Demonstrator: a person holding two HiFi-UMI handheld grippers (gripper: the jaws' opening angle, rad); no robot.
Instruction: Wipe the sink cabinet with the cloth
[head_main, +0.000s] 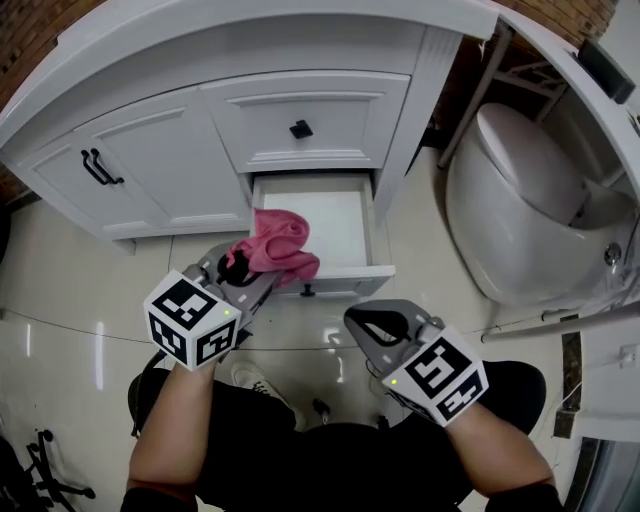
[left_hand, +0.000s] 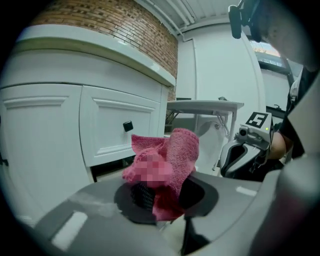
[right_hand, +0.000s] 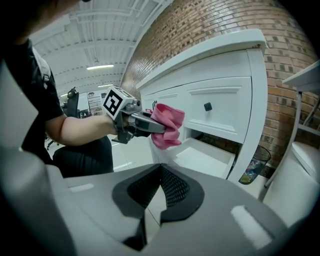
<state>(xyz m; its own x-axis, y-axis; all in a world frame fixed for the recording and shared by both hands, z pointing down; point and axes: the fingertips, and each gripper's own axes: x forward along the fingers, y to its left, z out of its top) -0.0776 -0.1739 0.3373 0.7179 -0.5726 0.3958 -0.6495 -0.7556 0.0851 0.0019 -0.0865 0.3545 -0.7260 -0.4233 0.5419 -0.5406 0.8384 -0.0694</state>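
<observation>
The white sink cabinet (head_main: 160, 140) fills the top of the head view, with its bottom drawer (head_main: 335, 222) pulled out. A pink cloth (head_main: 281, 245) hangs over the drawer's front left corner, and my left gripper (head_main: 243, 272) is shut on it. In the left gripper view the cloth (left_hand: 170, 157) bunches up between the jaws, in front of the closed upper drawer (left_hand: 117, 127). My right gripper (head_main: 366, 322) is lower and to the right, in front of the drawer, shut with nothing in it. The right gripper view shows its jaws meeting and the cloth (right_hand: 168, 124) beyond them.
A white toilet (head_main: 525, 200) stands right of the cabinet. The cabinet doors carry black handles (head_main: 98, 168), and the upper drawer has a black knob (head_main: 301, 129). A small bin (right_hand: 252, 170) sits between cabinet and toilet. The person's legs are below the grippers on a glossy tiled floor (head_main: 70, 300).
</observation>
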